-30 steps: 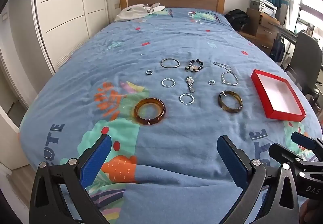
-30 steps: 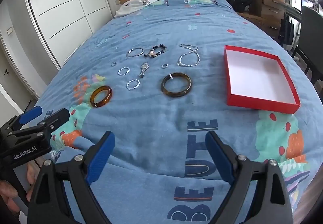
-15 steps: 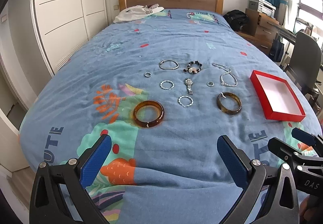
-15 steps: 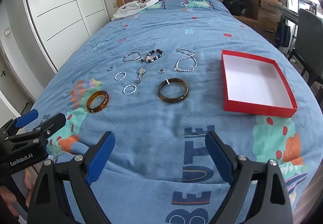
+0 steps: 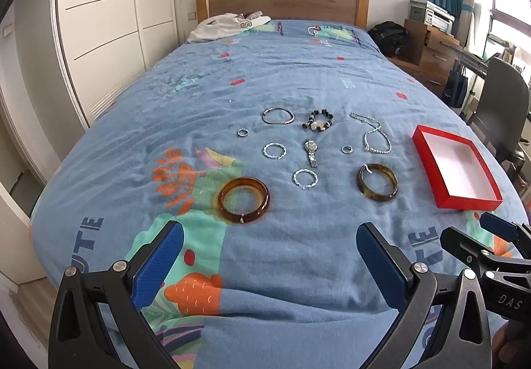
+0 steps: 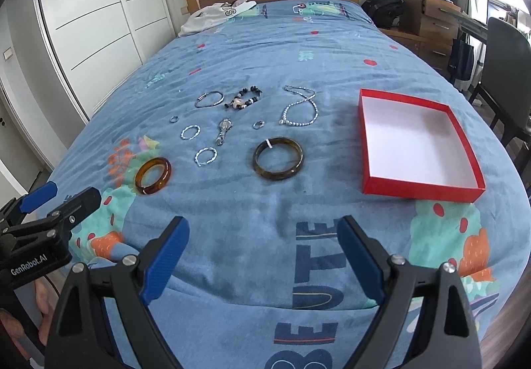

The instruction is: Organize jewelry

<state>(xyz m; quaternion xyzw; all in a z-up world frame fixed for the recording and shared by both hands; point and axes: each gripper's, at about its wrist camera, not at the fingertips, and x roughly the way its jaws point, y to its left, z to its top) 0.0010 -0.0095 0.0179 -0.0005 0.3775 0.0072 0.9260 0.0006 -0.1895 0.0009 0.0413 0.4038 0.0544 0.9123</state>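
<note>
Over the bed's [image 5: 298, 76] foot edge, the left tool [image 5: 268, 264] hangs wide open, holding nothing; an amber bangle [image 5: 244, 200] lies just ahead, smaller jewelry mid-bed. From the right wrist, the right tool [image 6: 262, 256] gapes equally empty; a dark bangle [image 6: 278, 163] lies ahead, beside the red box [image 6: 421, 191] near the bed's right edge.

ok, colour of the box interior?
White inside, red walls; the box shows best in the right wrist view.
</note>
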